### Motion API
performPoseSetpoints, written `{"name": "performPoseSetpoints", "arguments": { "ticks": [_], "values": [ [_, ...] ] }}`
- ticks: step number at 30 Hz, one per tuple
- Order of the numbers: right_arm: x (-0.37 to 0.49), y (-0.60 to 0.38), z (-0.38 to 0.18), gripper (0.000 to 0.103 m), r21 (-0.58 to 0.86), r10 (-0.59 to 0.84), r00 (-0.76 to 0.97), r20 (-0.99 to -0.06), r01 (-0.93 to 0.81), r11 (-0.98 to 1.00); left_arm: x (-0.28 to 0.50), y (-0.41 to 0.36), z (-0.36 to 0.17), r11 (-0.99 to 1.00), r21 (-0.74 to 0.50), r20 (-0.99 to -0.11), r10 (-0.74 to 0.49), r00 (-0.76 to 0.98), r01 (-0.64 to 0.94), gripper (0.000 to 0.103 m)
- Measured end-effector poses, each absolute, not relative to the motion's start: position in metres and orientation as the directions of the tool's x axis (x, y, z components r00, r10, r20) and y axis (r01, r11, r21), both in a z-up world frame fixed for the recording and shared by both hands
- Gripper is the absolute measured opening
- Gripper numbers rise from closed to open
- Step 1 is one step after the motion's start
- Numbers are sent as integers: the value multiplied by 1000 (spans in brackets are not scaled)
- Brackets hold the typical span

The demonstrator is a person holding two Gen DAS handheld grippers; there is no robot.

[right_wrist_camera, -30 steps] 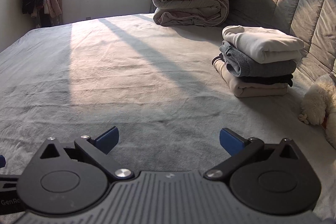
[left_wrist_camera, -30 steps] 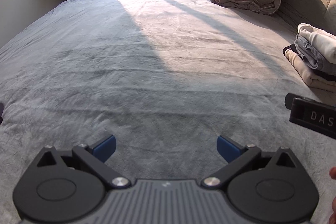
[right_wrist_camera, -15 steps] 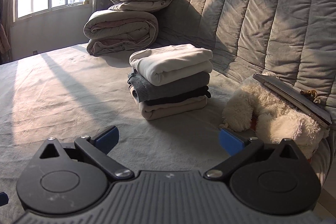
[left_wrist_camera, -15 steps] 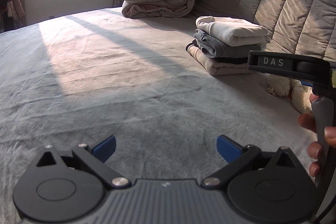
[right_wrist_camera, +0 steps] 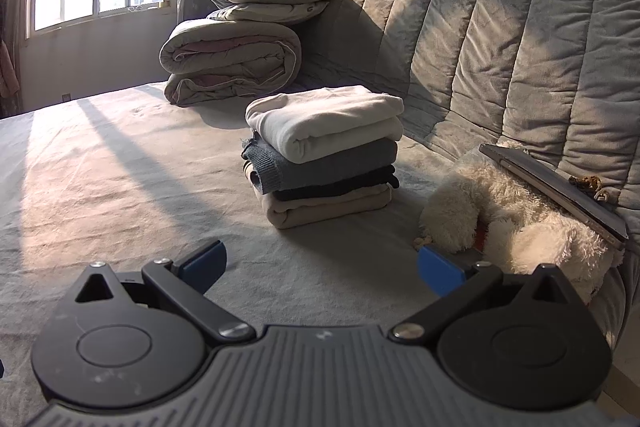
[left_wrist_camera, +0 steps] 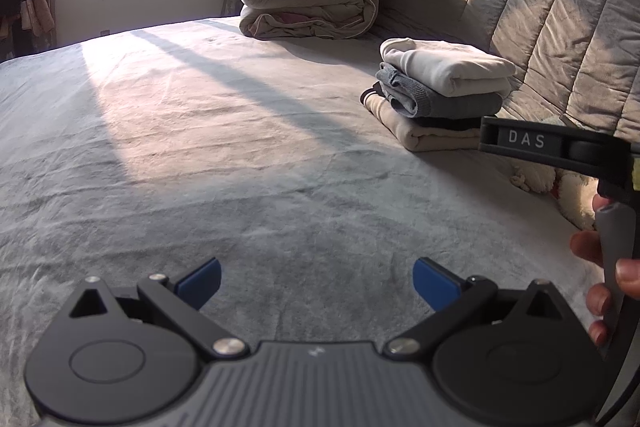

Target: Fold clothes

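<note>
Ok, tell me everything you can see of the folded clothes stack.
The stack holds four neatly folded garments: cream on top, grey knit with a ribbed edge, a thin black one, beige at the bottom. It sits upright on the bed near the headboard, apart from the plush toy. Neither gripper touches it.

The only legible lettering is found in the left wrist view: the capitals "DAS" are printed in pale letters on a grey inset panel on the dark side of the right gripper (left_wrist_camera: pixel 560 147), which is seen at the right edge of that view with its handle held by a hand (left_wrist_camera: pixel 600 267). No other text, brand, number or sign can be read in either view.
</note>
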State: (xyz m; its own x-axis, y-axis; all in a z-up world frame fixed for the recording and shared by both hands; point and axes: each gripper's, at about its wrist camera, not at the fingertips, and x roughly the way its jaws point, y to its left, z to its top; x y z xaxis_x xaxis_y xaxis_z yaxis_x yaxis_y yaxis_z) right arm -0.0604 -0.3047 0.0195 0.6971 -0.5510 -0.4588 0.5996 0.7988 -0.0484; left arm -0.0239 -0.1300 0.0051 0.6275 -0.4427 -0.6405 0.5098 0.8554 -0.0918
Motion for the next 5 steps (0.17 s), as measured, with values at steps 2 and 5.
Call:
{"name": "performPoseSetpoints", "arguments": {
  "ticks": [2, 5],
  "values": [
    [-59, -302, 19, 103, -50, -548, 698, -460, 596, 801, -23, -129, 5, 859, -87, -641, -436, 632, 504, 102],
    [-57, -299, 18, 103, -50, -541, 702, -463, 589, 807, -22, -124, 5, 867, -80, -639, -424, 642, 492, 102]
  ]
}}
